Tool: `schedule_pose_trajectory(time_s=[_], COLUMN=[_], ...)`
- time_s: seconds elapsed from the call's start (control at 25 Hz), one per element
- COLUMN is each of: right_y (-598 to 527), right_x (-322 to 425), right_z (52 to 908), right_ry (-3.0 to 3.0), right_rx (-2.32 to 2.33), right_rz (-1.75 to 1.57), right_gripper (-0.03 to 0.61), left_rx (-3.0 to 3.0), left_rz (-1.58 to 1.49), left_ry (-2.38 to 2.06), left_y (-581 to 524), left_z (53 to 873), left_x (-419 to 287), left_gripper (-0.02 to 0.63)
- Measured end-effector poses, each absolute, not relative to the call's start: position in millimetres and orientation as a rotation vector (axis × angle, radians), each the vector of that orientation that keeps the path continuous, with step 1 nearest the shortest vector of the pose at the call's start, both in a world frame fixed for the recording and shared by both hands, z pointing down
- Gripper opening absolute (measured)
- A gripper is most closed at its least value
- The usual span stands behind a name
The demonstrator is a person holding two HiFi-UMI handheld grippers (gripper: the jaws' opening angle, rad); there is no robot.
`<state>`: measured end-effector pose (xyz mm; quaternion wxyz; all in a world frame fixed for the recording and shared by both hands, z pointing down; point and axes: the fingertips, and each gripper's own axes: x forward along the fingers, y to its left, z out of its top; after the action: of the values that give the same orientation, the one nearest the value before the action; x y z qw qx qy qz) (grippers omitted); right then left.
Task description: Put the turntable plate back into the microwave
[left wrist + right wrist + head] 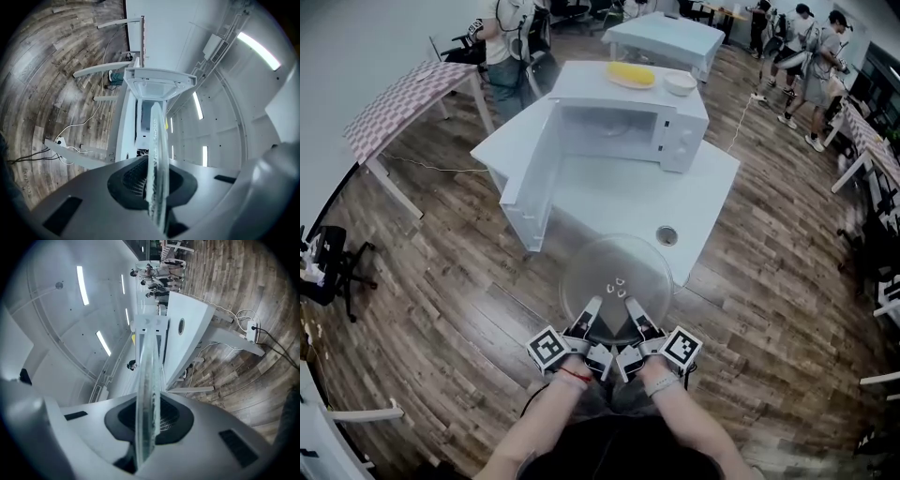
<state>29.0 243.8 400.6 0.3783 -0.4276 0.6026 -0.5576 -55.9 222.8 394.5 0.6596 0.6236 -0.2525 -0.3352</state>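
While left gripper (592,309) and right gripper (629,307) fingers clamp the clear round glass turntable plate (616,272), we judge the carry step in hand, next needing level insertion into the open white microwave (623,127).

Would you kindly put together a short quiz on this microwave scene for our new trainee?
1. True or false: the door of the microwave is shut.
2. What holds the glass turntable plate? A: the left gripper and the right gripper together. B: the left gripper alone. C: neither gripper.
3. Fill in: beside the yellow dish on top of the microwave stands a white ____.
Key: 1 false, it stands open; 2 A; 3 bowl.
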Motion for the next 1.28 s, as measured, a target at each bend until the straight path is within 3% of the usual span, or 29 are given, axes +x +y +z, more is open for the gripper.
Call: schedule_pose_trajectory(time_s=[1.28], right_y=[107.2], right_x=[56.7], right_z=[426.1], right_ry=[1.545], right_rx=[-1.026], right_rz=[-1.517], right_gripper=[0.041], left_rx=[1.367], left_rz=[-0.792], left_ry=[-0.642], left_y=[92.1], left_z=[419.8], left_x=[-27.2], left_gripper=[0.031])
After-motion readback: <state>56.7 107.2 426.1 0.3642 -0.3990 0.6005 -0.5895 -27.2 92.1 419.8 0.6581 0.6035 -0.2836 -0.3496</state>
